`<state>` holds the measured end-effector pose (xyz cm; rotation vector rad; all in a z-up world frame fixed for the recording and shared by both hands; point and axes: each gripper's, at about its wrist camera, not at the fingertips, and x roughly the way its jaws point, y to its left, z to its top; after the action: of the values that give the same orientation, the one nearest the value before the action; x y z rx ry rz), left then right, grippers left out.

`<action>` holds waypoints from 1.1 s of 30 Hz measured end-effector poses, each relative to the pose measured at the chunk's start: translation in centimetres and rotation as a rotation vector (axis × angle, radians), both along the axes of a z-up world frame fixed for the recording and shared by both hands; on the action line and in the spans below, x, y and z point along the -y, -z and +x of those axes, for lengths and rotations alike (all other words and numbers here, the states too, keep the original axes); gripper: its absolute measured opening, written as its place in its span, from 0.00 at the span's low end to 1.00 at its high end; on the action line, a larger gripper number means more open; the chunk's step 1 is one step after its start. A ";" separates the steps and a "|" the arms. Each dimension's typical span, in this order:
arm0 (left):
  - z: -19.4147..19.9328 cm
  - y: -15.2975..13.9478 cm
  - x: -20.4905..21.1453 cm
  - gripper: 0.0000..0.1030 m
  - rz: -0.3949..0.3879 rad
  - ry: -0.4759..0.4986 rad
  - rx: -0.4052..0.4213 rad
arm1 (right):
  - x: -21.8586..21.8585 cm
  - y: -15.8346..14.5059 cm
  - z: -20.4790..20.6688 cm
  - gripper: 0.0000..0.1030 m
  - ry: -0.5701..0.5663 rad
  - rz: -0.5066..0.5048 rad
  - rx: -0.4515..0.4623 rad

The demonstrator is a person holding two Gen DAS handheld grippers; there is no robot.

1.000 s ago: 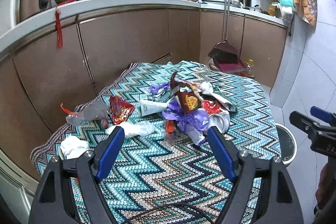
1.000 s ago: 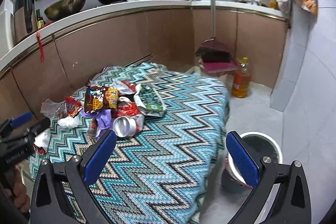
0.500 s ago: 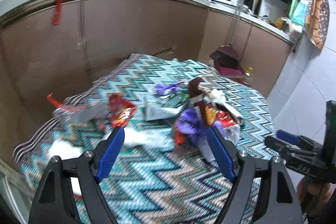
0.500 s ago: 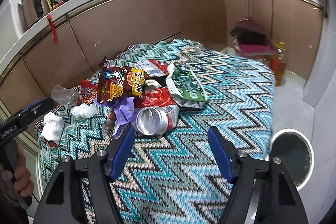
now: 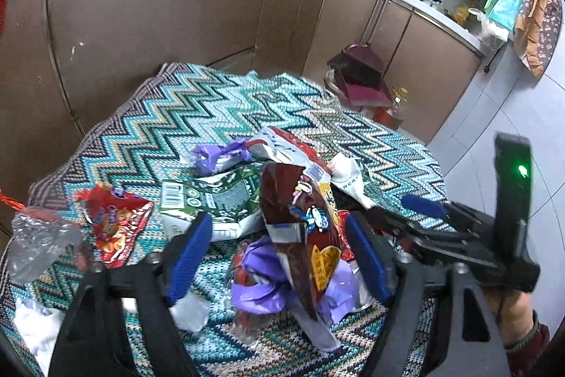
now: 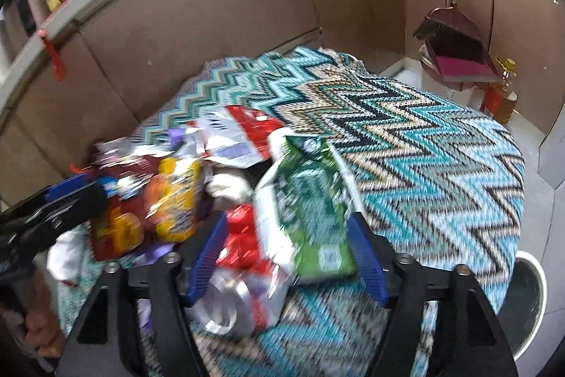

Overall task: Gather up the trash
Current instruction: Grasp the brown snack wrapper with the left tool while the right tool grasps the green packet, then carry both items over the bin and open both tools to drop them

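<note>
Both grippers work the trash pile [image 5: 282, 218] on the zigzag-cloth tabletop [image 5: 219, 108]. Left gripper [image 5: 279, 249] fingers wide, closing around a brown snack bag [image 5: 300, 228], not pinching. Right gripper [image 6: 286, 257] fingers opening, straddling a crushed can [image 6: 233, 302] and green wrapper [image 6: 310, 211].

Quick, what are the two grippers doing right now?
Left gripper: closing around the dark red snack bag, not gripping yet.
Right gripper: opening, crushed can and green packet between its fingers.

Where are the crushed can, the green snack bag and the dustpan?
crushed can [image 6: 226, 302]: right wrist view, silver top end.
green snack bag [image 6: 310, 200]: right wrist view, middle of printed face.
dustpan [image 6: 462, 66]: right wrist view, pink pan.
</note>
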<state>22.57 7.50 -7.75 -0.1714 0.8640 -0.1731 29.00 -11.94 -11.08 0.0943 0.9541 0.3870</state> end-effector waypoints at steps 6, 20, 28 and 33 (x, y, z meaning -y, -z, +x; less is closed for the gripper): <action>1.1 1.1 0.4 0.36 -0.033 0.022 -0.046 | 0.3 1.9 3.7 0.77 -0.003 0.003 -0.096; -1.0 -2.0 0.7 0.13 -0.078 0.044 0.020 | 1.9 1.3 4.1 0.13 -0.015 0.089 -0.135; -2.9 -5.3 1.1 0.13 -0.071 0.030 0.077 | 3.9 -2.9 0.2 0.13 -0.014 0.126 -0.013; -3.9 -7.2 4.4 0.13 -0.061 0.087 0.102 | 7.6 -4.7 -2.8 0.13 0.034 0.158 0.040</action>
<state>18.70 3.09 -0.54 -0.1802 0.7658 -0.2873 26.15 -19.57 -6.38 0.2452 0.8808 0.4312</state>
